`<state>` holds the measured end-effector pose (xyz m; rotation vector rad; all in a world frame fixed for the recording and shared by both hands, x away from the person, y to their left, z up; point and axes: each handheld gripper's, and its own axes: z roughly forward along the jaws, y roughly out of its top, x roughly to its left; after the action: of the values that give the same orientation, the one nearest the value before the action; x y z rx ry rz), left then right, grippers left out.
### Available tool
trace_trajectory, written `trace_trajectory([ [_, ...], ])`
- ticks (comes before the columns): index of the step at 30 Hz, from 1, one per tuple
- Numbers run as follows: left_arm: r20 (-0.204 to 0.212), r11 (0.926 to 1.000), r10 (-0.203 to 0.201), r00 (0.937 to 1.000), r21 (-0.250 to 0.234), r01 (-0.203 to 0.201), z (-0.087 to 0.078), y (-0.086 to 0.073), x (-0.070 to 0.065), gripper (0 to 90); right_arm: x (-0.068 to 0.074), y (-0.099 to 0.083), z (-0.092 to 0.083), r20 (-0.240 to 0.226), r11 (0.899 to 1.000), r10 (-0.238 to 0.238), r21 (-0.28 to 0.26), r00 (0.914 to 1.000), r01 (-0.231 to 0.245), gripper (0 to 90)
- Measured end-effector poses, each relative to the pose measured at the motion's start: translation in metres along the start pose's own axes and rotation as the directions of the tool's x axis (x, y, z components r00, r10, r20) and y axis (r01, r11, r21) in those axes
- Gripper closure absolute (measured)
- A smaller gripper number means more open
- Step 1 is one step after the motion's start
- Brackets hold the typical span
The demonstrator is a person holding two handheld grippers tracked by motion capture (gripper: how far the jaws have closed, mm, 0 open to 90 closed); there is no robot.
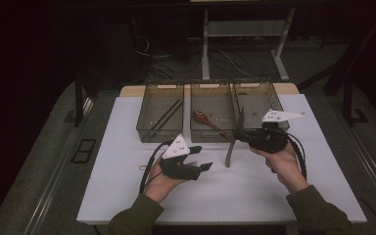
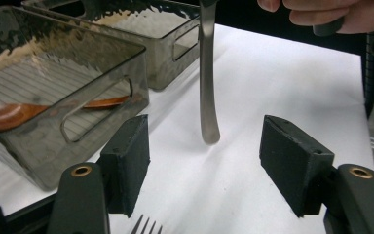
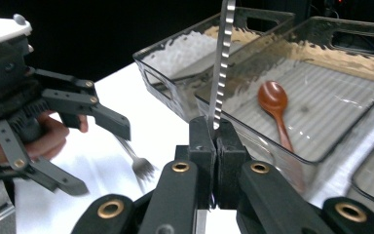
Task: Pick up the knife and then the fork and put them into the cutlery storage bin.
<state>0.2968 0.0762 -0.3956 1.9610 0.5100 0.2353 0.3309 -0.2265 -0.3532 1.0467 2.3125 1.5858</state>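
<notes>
The right gripper (image 3: 213, 146) is clamped on a serrated table knife (image 1: 233, 139), holding it blade-up just in front of the middle tray (image 1: 210, 135), its handle tip hanging close over the white mat (image 1: 254, 191). The left gripper (image 2: 204, 163) gapes empty, left of that tray's front. Judging by the sorting, chopsticks (image 1: 165, 117) and wooden spoon (image 3: 274, 110) are binned; knife and fork (image 3: 139, 165) remain

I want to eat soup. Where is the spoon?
The wooden spoon lies in the middle tray, left of the knife in the high view.
</notes>
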Motion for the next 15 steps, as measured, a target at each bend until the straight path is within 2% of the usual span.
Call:
trace_trajectory([
  [7,0.011,1.0000,-0.005,0.9999,-0.002,0.005,-0.017,-0.009,0.003,26.2,-0.011,0.002,-0.011,0.030,1.000,0.004,0.028,0.9996,-0.005,87.3],
  [15,-0.019,0.9998,-0.021,0.9996,-0.006,0.021,-0.042,-0.031,0.010,13.1,-0.019,0.010,-0.026,0.063,0.999,-0.009,0.038,0.9980,0.007,87.3],
])
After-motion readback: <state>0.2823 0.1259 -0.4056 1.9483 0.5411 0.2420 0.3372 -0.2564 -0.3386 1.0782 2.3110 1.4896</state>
